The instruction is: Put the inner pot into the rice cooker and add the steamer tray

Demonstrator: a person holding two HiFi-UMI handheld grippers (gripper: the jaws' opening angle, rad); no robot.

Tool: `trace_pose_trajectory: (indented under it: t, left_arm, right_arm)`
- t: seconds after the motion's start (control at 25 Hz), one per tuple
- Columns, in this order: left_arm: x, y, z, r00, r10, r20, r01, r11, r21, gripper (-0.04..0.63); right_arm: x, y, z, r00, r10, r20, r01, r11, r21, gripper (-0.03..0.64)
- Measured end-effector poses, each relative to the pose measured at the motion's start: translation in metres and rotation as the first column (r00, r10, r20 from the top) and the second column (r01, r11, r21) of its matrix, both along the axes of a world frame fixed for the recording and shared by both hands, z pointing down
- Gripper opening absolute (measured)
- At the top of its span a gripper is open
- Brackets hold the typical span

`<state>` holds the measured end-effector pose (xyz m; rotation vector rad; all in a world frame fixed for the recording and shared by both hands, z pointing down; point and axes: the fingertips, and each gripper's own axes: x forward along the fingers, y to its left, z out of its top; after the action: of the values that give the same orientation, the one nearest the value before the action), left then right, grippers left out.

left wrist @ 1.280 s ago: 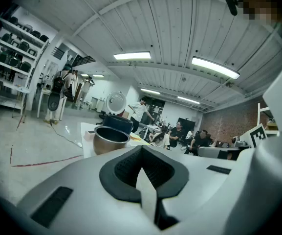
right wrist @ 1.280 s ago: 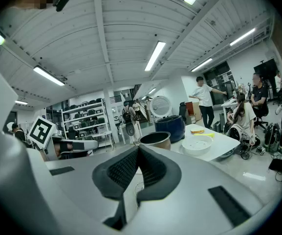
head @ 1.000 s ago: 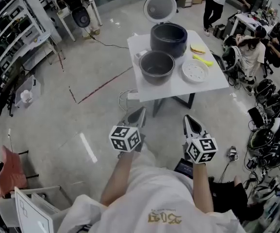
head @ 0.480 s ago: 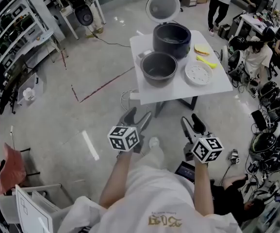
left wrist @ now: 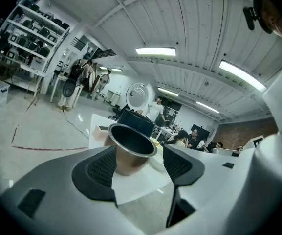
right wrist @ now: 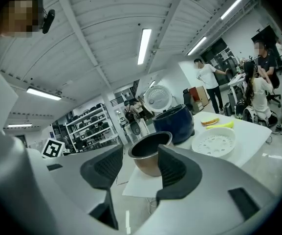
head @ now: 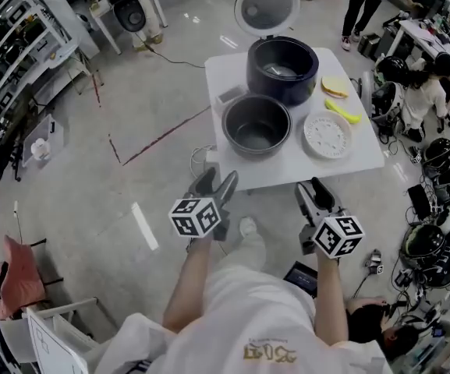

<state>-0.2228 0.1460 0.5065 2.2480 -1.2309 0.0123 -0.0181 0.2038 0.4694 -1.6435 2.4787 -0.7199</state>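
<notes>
The inner pot (head: 256, 125), a dark metal bowl, stands at the near side of the white table (head: 363, 156). Behind it is the dark blue rice cooker (head: 281, 68), lid (head: 266, 8) up. To the pot's right lies the white perforated steamer tray (head: 327, 135). My left gripper (head: 215, 184) hangs short of the table's near edge, its jaws closing a little with nothing between them. My right gripper (head: 317, 195) is open and empty, below the tray. From the left gripper (left wrist: 140, 168) the pot (left wrist: 131, 148) shows ahead; from the right gripper (right wrist: 138, 168), pot (right wrist: 150, 153) and tray (right wrist: 214, 142).
A yellow piece (head: 341, 111), a bread slice (head: 335, 88) and a small box (head: 231, 94) also lie on the table. Seated and standing people and gear crowd the right side (head: 423, 92). Shelving (head: 14, 61) lines the left wall; a cable (head: 201, 158) trails under the table.
Both grippers went from shut to open. Both moved forward toward the table, which now sits nearer and larger in the head view.
</notes>
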Motion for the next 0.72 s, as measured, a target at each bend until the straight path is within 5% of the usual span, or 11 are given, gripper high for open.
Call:
trace_pose_trajectory:
  t: [0.4,0.72]
  left_arm:
    - [0.004,-0.152,0.043,1.000,-0.002,0.014,0.003,0.994,-0.105,0.269]
    - [-0.002,-0.215,0.074,0.999,0.019,0.041,-0.012,0.984,-0.179,0.252]
  right_arm:
    - [0.017,-0.159,0.052,1.000,0.012,0.025,-0.008,0.989,-0.146,0.207]
    - [0.008,-0.218,0.090,0.999,0.028,0.033,-0.019,0.966,-0.257,0.199]
